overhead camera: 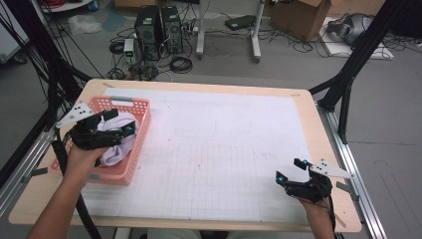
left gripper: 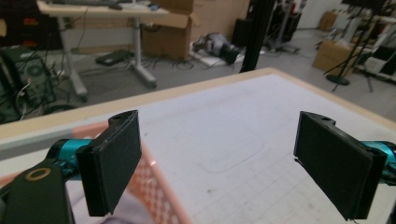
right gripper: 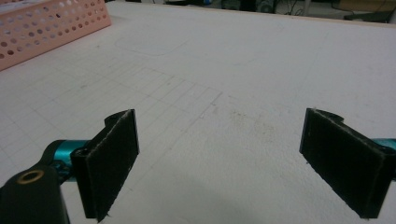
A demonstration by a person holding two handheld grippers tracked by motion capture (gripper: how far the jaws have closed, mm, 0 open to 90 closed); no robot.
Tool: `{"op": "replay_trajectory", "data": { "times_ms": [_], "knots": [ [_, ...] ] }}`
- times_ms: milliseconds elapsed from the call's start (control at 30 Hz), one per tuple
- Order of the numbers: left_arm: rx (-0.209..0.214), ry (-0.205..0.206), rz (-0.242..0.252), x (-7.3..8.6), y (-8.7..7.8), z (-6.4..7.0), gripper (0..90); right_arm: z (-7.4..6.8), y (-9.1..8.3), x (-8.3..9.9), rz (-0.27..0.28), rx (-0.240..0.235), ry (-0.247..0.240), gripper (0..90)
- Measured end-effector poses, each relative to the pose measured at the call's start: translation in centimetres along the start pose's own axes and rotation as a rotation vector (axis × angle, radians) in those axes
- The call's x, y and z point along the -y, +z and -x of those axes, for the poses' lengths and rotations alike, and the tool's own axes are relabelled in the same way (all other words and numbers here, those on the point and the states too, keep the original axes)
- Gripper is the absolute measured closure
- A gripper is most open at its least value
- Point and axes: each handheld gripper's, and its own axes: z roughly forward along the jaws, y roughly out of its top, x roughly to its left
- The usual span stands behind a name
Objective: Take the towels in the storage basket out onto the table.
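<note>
Half of white cloth (overhead camera: pixel 117 144) hidden under left gripper (overhead camera: pixel 119 121), basket (overhead camera: pixel 141 130).

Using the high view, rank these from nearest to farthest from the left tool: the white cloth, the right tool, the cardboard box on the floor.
1. White cloth, in the pink basket, directly beneath the left tool.
2. Right tool, across the table near its right front corner.
3. Cardboard box, on the floor beyond the table's far right.

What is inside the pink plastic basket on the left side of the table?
The pink perforated plastic basket holds bunched white cloth, with something dark near its top. The left tool, open, hovers above it and hides part of it. The basket's bottom is covered, so anything underneath cannot be seen.
</note>
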Motion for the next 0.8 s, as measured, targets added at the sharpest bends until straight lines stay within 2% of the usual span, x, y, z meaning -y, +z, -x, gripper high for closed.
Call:
{"op": "replay_trajectory", "data": {
  "times_ms": [33, 67, 133, 167, 200, 233, 300, 333, 400, 533, 667, 700, 733, 800],
  "knots": [
    [-0.011, -0.006, -0.019, 0.2, 0.1, -0.5, 15.1, 0.0, 0.0, 0.0, 0.001, 0.001, 0.002, 10.4],
    [-0.047, -0.001, -0.070, 0.6, 0.4, -1.5, 15.1, 0.0, 0.0, 0.0, 0.000, 0.000, 0.000, 10.4],
    [-0.073, -0.002, -0.118, 1.0, 0.7, -2.5, 15.1, 0.0, 0.0, 0.0, -0.001, 0.000, 0.003, 10.4],
    [-0.073, -0.002, -0.118, 1.0, 0.7, -2.5, 15.1, 0.0, 0.0, 0.0, -0.003, -0.001, 0.001, 10.4],
    [-0.110, -0.002, -0.152, 1.3, 1.0, -3.4, 15.1, 0.0, 0.1, 0.0, -0.004, -0.001, 0.002, 10.4],
    [-0.110, -0.002, -0.152, 1.3, 1.0, -3.4, 15.1, 0.0, 0.1, 0.0, -0.004, 0.000, 0.001, 10.4],
    [-0.141, -0.021, -0.205, 1.7, 1.4, -4.6, 15.1, -0.1, 0.1, 0.0, -0.007, -0.002, 0.004, 10.4],
    [-0.141, -0.021, -0.205, 1.7, 1.4, -4.6, 15.1, -0.1, 0.1, 0.0, -0.007, -0.002, 0.004, 10.4],
    [-0.172, -0.016, -0.262, 2.1, 1.8, -5.5, 15.1, -0.1, 0.2, 0.0, -0.009, -0.003, -0.003, 10.4],
    [-0.214, -0.027, -0.336, 2.9, 2.3, -6.6, 15.2, -0.1, 0.3, 0.1, -0.012, -0.003, -0.002, 10.4],
    [-0.249, -0.024, -0.412, 3.6, 2.6, -7.4, 15.4, -0.2, 0.3, 0.1, -0.013, -0.005, -0.002, 10.4],
    [-0.249, -0.024, -0.412, 3.6, 2.6, -7.4, 15.5, -0.1, 0.3, 0.1, -0.016, -0.003, -0.004, 10.4],
    [-0.272, -0.024, -0.453, 4.1, 2.7, -7.8, 15.7, -0.1, 0.3, 0.1, -0.016, -0.003, -0.004, 10.4],
    [-0.295, -0.036, -0.486, 4.5, 2.8, -8.1, 16.3, -0.2, 0.3, 0.1, -0.018, -0.004, -0.003, 10.4]
  ]
}}
